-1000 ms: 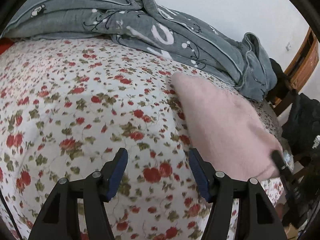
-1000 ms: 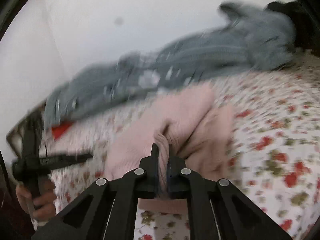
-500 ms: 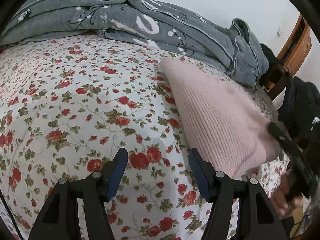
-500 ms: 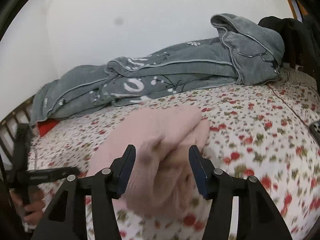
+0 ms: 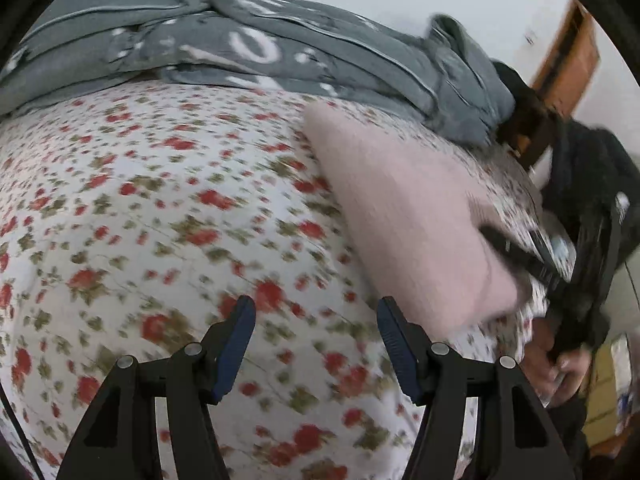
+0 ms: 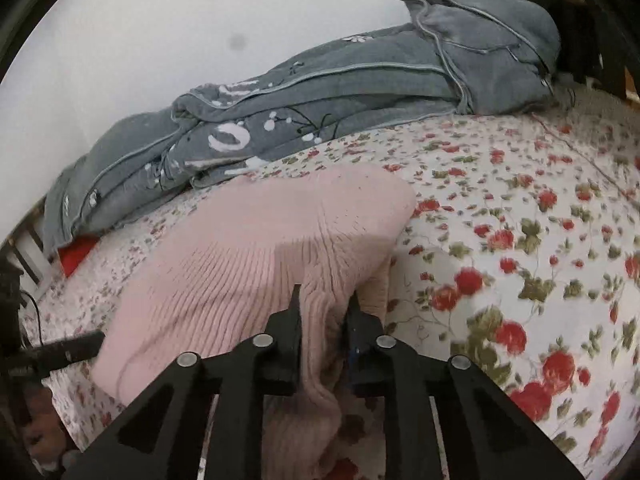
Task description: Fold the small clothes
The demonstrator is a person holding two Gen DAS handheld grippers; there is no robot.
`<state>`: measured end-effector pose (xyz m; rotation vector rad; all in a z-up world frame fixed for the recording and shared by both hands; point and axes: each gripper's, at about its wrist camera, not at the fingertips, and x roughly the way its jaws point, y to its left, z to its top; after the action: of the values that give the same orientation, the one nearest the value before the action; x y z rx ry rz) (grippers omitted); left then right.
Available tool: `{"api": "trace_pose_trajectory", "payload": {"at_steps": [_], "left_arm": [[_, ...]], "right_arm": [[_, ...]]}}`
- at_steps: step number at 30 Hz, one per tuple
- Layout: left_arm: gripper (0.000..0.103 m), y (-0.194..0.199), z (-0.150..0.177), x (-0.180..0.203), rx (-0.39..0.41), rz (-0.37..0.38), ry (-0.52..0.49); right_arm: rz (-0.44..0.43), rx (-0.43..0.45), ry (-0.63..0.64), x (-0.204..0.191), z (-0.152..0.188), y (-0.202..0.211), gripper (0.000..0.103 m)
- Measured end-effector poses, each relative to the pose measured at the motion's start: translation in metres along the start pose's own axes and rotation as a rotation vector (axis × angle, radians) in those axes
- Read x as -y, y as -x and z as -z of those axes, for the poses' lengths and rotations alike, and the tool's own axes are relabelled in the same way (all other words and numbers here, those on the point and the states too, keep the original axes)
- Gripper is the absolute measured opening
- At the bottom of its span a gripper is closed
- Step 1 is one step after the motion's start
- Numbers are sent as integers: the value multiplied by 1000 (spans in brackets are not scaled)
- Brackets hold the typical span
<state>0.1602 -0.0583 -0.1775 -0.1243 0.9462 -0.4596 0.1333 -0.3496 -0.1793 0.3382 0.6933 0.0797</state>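
Closing on a fold of the pink knit sweater [image 6: 256, 248] at the bed's [image 6: 520, 200] near edge, the right gripper [image 6: 322, 312] sits nearest, garment running lengthwise away toward the grey quilt [image 6: 320, 92], while the left gripper [image 5: 316, 340] hovers wide, empty, alongside.

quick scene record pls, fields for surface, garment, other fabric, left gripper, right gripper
surface: floral bedsheet
garment: pink knit sweater, lying partly folded on the sheet
other fabric: grey quilt bunched along the wall
left gripper: open, nothing between its fingers, over bare sheet
right gripper: jaws closing, a fold of the sweater between them
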Motion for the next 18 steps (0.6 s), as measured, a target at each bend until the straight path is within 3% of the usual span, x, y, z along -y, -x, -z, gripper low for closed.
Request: {"api": "trace_pose_trajectory", "payload": {"at_steps": [2,5,7,9,11,13,15,17,18], "left_arm": [[61,3,7,13,11,-39,-59],[61,8,10,21,32,-79,-87],[61,12,7,17,40,-41,-48],[61,15,4,17,36,-5,-26],[61,17,3,22,37,-32,-36],[61,19,0,24,46,-45,-38],[61,21,-4,24,48,-37,-18],[61,21,-9,23,50,-32,-3],[61,20,-11,23,48,-32,3]], "right_arm": [[-7,2,-12,0,-6,12,37],[-17,40,-1,1,-3,34,39],[-25,45,0,3,5,44,39],[-28,41,-16,9,9,45,36],[-53,9,-55,16,13,42,16],[-113,22,-100,19,9,48,16],[-120,56,-100,16,3,55,20],[-122,67,-74,9,-10,52,41],[-117,60,-68,6,-16,47,42]]}}
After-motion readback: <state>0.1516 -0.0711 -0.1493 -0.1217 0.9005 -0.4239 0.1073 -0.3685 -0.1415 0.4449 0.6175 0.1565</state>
